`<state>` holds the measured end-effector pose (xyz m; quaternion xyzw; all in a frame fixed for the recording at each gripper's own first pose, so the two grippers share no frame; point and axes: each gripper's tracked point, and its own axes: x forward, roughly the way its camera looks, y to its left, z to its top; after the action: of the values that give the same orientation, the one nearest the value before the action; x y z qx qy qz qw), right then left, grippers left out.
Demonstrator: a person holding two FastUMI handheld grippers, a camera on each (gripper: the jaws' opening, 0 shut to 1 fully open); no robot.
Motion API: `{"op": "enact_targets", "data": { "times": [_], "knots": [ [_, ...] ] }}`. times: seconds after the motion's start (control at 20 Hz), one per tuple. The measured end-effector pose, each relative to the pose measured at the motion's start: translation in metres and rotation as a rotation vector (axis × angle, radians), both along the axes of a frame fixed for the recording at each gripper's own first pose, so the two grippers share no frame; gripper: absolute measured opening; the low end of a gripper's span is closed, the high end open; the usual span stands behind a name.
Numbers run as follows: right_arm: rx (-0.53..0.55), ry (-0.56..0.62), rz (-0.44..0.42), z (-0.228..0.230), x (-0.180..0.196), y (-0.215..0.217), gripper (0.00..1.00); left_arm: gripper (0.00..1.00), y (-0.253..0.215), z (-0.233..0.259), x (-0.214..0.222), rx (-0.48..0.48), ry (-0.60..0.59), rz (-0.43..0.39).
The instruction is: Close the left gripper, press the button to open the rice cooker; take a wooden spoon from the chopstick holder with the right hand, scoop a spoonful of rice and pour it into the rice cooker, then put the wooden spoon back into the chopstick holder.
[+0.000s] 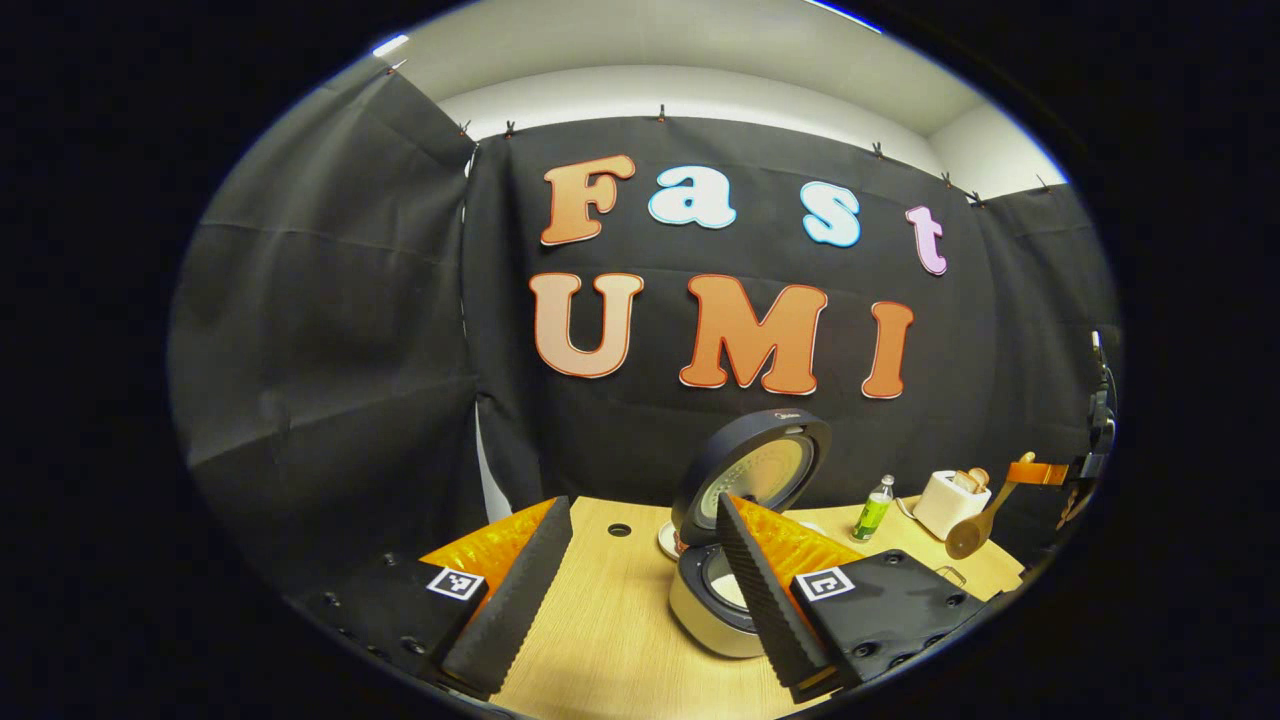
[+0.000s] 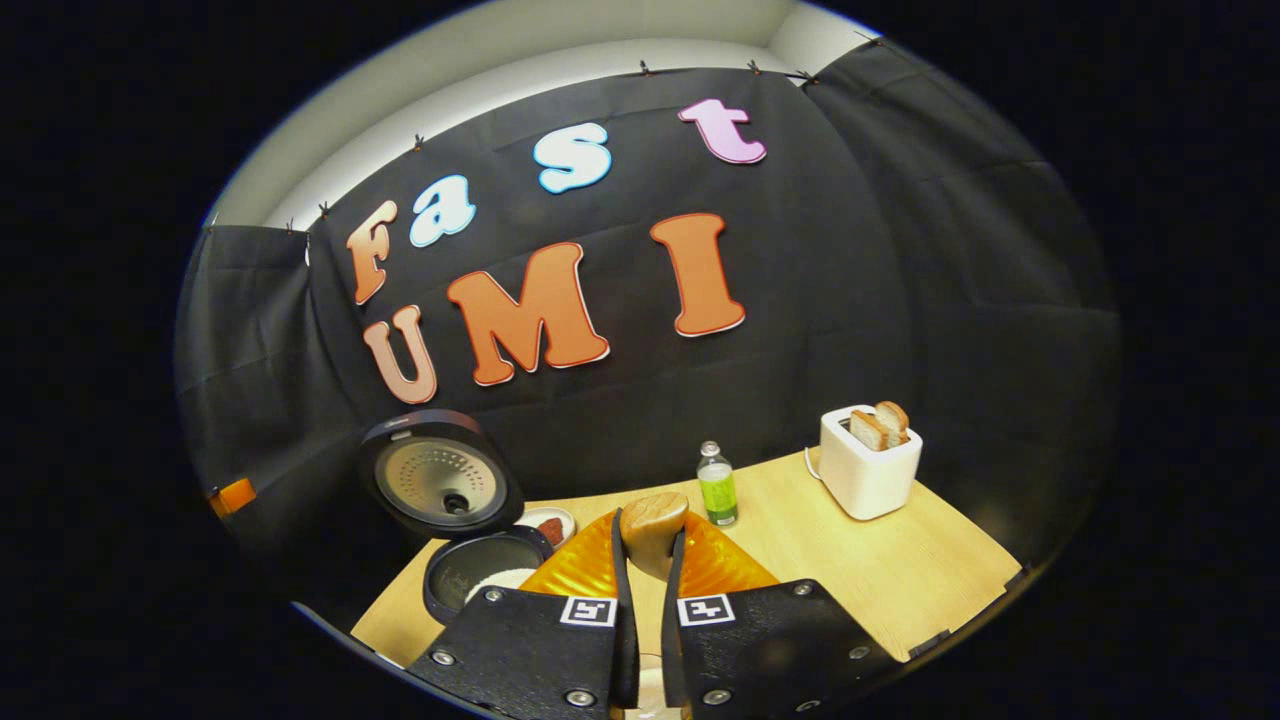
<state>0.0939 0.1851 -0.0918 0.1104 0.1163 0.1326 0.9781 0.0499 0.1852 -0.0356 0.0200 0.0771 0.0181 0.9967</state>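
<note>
Wooden spoon (image 2: 652, 530): gripped by its handle between the fingers of the right gripper (image 2: 645, 600), bowl end pointing forward past the fingertips. In the left gripper view it hangs off to the right (image 1: 975, 525), bowl down, above the table edge. Judged light, rigid and smooth; the handle is the sensible hold, and a firm pinch should stop it twisting.

Rice cooker (image 2: 470, 560): lid raised, white rice visible in the pot, standing on the wooden table (image 2: 900, 570) left of the spoon.

Left gripper (image 1: 640, 590): fingers spread apart, holding nothing, near the cooker (image 1: 720, 590).

Small dish (image 2: 548, 522): just behind the cooker.

Green bottle (image 2: 716, 487): upright at the rear of the table.

White toaster (image 2: 868, 462): two slices standing in it, at the right rear.
</note>
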Motion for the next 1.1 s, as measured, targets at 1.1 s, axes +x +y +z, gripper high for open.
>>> {"op": "enact_targets", "data": {
  "times": [1.1],
  "knots": [
    [0.317,0.302,-0.123,-0.170,0.038,-0.068,0.16,0.97,-0.013,-0.013,-0.025,0.095,0.075,0.082]
  ]
}}
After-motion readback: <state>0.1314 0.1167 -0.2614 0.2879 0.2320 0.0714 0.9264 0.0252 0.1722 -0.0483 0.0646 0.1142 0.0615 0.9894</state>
